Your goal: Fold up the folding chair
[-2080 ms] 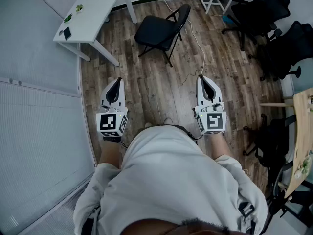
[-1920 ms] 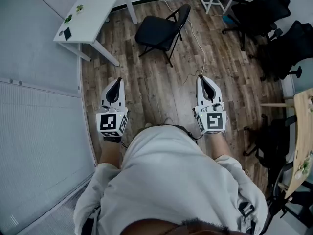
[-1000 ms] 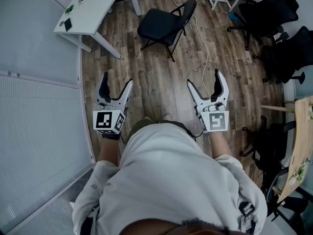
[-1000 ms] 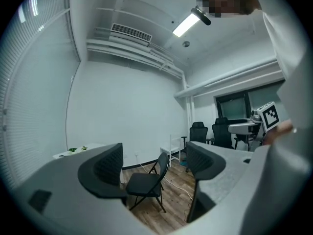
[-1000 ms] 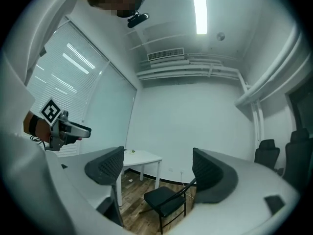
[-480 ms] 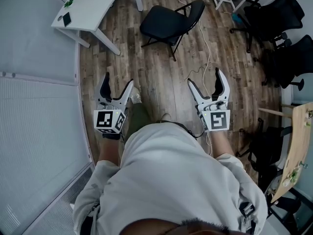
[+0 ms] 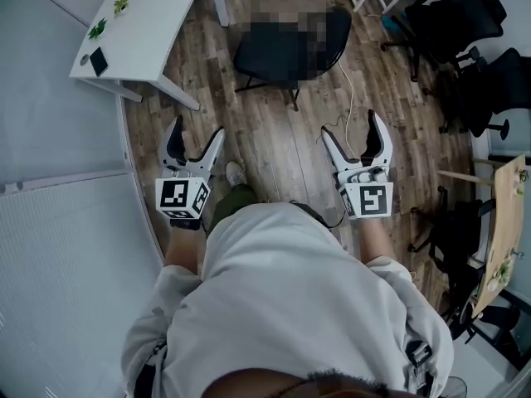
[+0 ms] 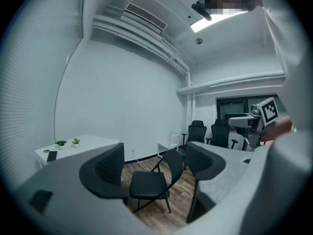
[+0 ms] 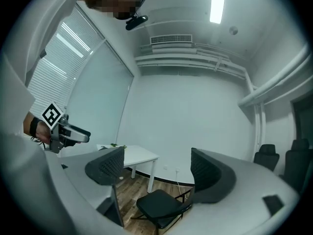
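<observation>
Left gripper point(image 7: 197, 129), right gripper point(image 7: 351, 126): jaws spread wide, nothing between them, both held above the wood floor point(image 7: 274, 131). Folding chair point(image 8: 149, 184) stands unfolded ahead, well apart from both, near the white table point(image 7: 141, 23).

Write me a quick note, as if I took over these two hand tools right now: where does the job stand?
Left tool: open, empty, held in the air.
Right tool: open, empty, likewise.
Chair: stands unfolded on the floor ahead, apart from both tools, near the table.
Done: nothing yet.
Left: walk up, grip the chair, fold it.
</observation>
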`<action>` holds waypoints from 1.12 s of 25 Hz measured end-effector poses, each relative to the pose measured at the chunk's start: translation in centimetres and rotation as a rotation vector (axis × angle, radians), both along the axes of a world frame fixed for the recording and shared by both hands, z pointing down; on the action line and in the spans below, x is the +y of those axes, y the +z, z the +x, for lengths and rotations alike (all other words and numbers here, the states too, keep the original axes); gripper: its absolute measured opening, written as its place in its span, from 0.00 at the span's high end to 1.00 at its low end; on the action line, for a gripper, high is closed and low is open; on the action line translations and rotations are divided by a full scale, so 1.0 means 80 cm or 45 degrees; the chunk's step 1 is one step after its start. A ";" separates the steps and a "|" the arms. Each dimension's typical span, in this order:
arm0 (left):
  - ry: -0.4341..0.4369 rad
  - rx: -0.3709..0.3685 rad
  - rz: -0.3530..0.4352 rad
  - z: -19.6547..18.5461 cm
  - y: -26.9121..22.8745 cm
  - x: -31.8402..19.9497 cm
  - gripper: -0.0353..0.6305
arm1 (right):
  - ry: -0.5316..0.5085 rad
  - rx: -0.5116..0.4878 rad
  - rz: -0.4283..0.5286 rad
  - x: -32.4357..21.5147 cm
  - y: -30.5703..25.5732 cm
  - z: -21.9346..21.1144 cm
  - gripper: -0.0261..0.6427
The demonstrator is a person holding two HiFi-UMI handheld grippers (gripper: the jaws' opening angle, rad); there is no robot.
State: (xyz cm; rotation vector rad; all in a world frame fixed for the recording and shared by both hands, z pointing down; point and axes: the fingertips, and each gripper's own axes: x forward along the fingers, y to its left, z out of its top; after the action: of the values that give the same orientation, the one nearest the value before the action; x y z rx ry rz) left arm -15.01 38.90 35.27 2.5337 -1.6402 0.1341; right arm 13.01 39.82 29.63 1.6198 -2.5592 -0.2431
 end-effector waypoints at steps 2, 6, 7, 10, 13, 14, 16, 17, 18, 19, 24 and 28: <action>0.044 -0.005 -0.003 -0.020 -0.003 -0.032 0.35 | 0.043 -0.001 0.003 -0.021 -0.005 -0.019 0.34; 0.141 -0.011 -0.013 -0.055 -0.003 -0.088 0.35 | 0.132 0.009 0.005 -0.053 -0.013 -0.055 0.34; 0.163 -0.011 -0.016 -0.060 0.000 -0.102 0.35 | 0.155 0.013 0.008 -0.060 -0.014 -0.060 0.34; 0.217 -0.006 -0.039 -0.059 0.012 -0.132 0.35 | 0.222 0.034 0.007 -0.069 -0.015 -0.059 0.34; 0.263 0.010 -0.065 -0.043 0.022 -0.156 0.35 | 0.290 0.047 -0.006 -0.075 -0.015 -0.039 0.34; 0.277 0.014 -0.072 -0.037 0.025 -0.164 0.35 | 0.311 0.050 -0.007 -0.079 -0.014 -0.031 0.34; 0.305 0.015 -0.089 -0.024 0.032 -0.182 0.35 | 0.352 0.054 -0.005 -0.090 -0.013 -0.014 0.34; 0.318 0.013 -0.100 -0.017 0.036 -0.191 0.35 | 0.369 0.053 -0.003 -0.098 -0.012 -0.005 0.34; 0.331 0.011 -0.114 -0.009 0.041 -0.200 0.35 | 0.384 0.052 -0.001 -0.107 -0.011 0.005 0.34; 0.343 0.007 -0.130 -0.002 0.046 -0.210 0.35 | 0.399 0.051 -0.001 -0.117 -0.009 0.014 0.34; 0.380 -0.045 -0.213 0.028 0.078 -0.273 0.35 | 0.456 0.020 -0.001 -0.182 0.004 0.065 0.34; 0.379 -0.088 -0.263 0.055 0.100 -0.344 0.35 | 0.477 -0.009 -0.014 -0.254 0.022 0.106 0.34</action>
State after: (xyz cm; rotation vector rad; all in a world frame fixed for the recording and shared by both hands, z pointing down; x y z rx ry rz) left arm -10.61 11.34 43.30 2.6168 -1.1871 0.3995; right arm 21.46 19.50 31.39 2.0509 -2.1963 -0.1881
